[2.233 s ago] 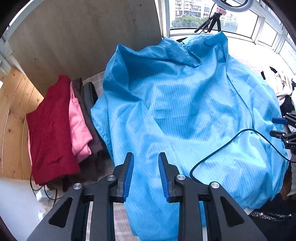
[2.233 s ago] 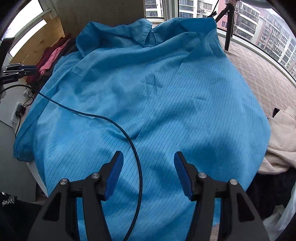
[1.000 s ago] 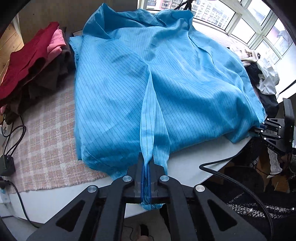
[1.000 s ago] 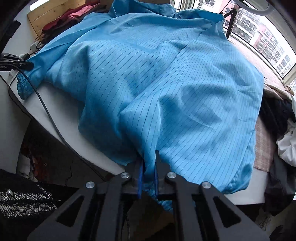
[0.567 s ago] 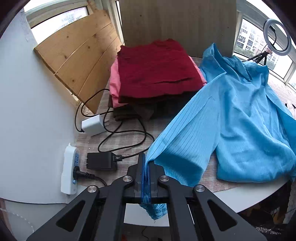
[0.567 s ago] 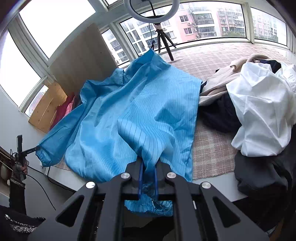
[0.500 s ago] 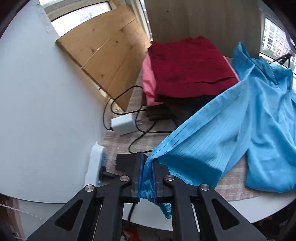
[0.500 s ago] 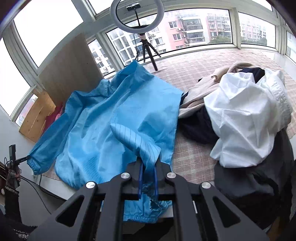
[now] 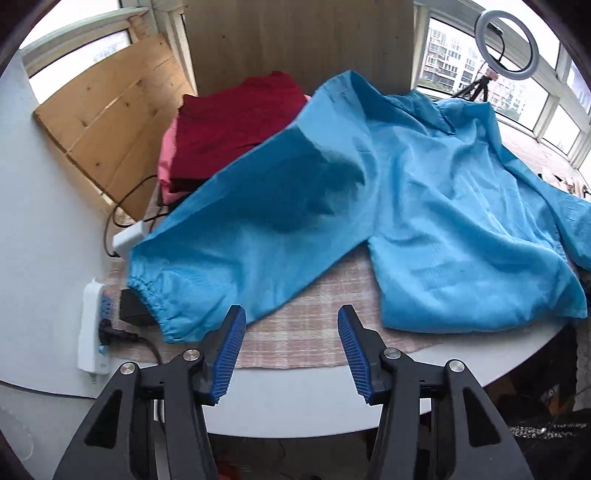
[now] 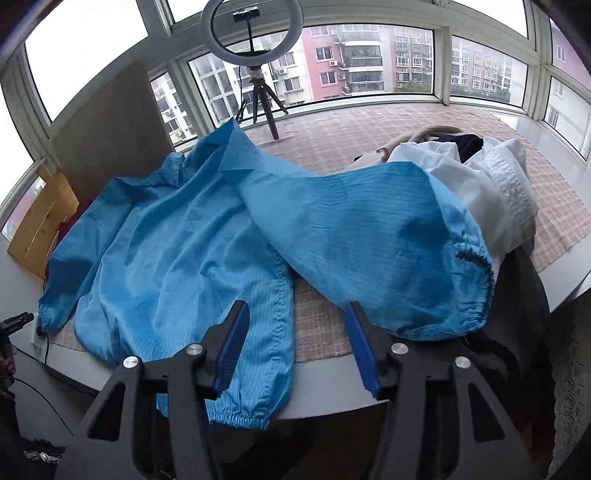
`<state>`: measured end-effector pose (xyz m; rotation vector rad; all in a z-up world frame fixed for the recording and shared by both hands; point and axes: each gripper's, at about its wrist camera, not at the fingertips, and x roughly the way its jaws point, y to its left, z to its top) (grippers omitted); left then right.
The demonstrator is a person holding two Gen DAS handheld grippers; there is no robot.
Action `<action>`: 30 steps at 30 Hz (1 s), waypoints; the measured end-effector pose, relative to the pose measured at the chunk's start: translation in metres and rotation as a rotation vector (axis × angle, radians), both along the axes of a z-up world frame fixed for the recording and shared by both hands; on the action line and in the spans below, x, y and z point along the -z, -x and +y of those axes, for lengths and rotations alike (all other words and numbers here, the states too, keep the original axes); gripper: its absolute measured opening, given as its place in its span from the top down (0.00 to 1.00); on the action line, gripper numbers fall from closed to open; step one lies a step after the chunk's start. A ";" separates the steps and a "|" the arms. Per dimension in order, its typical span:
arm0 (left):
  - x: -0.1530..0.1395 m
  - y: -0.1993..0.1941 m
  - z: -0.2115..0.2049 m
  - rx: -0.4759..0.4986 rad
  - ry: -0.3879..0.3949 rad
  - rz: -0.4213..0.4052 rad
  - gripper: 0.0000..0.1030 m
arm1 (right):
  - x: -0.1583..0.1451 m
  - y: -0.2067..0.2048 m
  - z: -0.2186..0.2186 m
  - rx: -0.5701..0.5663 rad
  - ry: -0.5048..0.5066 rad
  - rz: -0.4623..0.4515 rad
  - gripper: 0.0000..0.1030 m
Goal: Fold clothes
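A light blue striped jacket (image 9: pixel 424 192) lies spread on the checked cloth (image 9: pixel 306 325) of a white table. Its one sleeve stretches left, and that sleeve's gathered cuff (image 9: pixel 155 295) lies just ahead of my left gripper (image 9: pixel 290 332). The left jaws are opening, with only the checked cloth showing between them. In the right wrist view the jacket (image 10: pixel 177 251) has its other sleeve (image 10: pixel 369 236) draped to the right over a pile of clothes, cuff (image 10: pixel 476 291) at the end. My right gripper (image 10: pixel 297 332) is opening above the jacket's lower edge, its pads pressing on nothing.
Folded red and pink clothes (image 9: pixel 236 122) are stacked at the back left. A power strip (image 9: pixel 92 325), chargers and cables lie by the left cuff. A white shirt (image 10: pixel 491 192) and dark clothes are heaped at the right. A ring light (image 10: pixel 255 33) stands by the windows.
Both grippers were shut on the sleeve cuffs and pulled them outward. Now both have let go and opened, and the sleeves lie stretched out to either side.
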<state>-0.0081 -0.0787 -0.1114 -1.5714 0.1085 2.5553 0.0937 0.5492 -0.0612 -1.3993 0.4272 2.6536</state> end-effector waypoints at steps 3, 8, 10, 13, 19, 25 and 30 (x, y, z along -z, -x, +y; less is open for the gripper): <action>0.032 0.008 0.052 0.095 -0.010 -0.056 0.52 | 0.044 0.017 -0.036 -0.070 -0.051 -0.084 0.49; 0.068 0.031 0.080 0.151 -0.018 -0.144 0.52 | 0.094 0.041 -0.034 -0.049 -0.051 -0.186 0.49; 0.077 0.035 0.083 0.164 -0.017 -0.171 0.52 | 0.106 0.041 -0.032 -0.050 -0.035 -0.220 0.49; 0.086 0.036 0.085 0.183 -0.017 -0.184 0.51 | 0.114 0.032 -0.035 -0.054 -0.011 -0.244 0.49; 0.096 0.038 0.092 0.229 -0.068 -0.213 0.51 | 0.127 0.023 -0.049 -0.097 0.053 -0.290 0.49; 0.089 0.038 0.111 0.297 -0.108 -0.202 0.96 | 0.130 0.025 -0.061 -0.161 0.152 -0.240 0.99; 0.034 0.040 0.092 0.257 -0.161 -0.125 0.99 | 0.087 0.025 -0.049 -0.161 0.235 -0.061 0.99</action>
